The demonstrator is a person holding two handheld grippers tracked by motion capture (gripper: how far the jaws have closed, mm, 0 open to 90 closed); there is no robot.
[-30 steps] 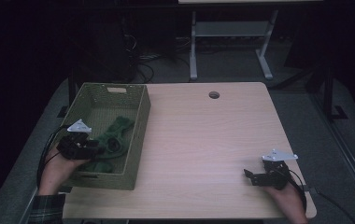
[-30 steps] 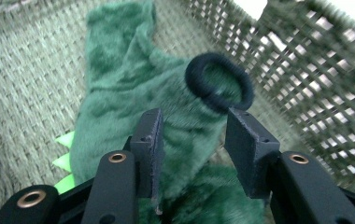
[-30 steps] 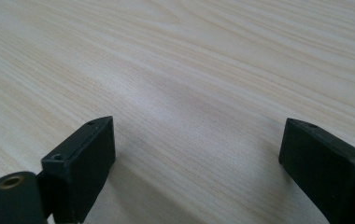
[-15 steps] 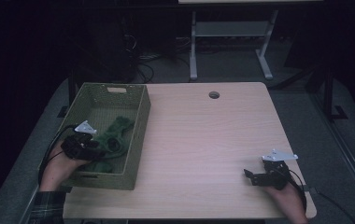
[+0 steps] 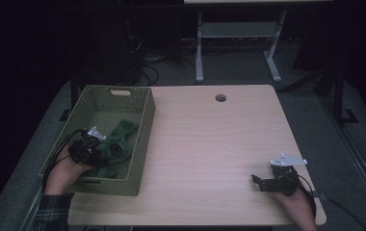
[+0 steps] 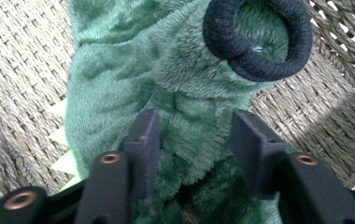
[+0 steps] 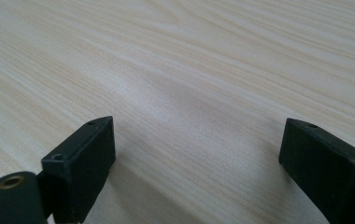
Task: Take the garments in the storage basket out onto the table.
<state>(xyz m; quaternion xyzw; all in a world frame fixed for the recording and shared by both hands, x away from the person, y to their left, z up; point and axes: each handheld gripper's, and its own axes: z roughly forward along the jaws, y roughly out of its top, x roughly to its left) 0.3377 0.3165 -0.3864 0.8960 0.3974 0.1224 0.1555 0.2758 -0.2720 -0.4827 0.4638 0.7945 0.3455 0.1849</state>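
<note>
A green plush garment (image 5: 123,132) lies in the woven green basket (image 5: 145,125) at the table's left. In the left gripper view the green plush (image 6: 119,70) carries a black knitted ring (image 6: 259,42) near its top. My left gripper (image 5: 103,149) reaches into the basket from its near left corner. Its jaws have just been closing, and a fold of plush is bunched between them, so the left gripper (image 6: 194,126) is shut on it. My right gripper (image 5: 257,182) rests low on the table at the near right. The right gripper (image 7: 196,135) is open, with bare wood between its jaws.
The light wooden table (image 5: 210,144) has a round cable hole (image 5: 220,97) near its far edge. A metal desk frame (image 5: 239,43) and cables stand on the dark floor behind. The woven basket floor (image 6: 21,70) surrounds the plush.
My left gripper has edged a little to the right, further over the green plush in the basket. The right gripper has stayed where it was.
</note>
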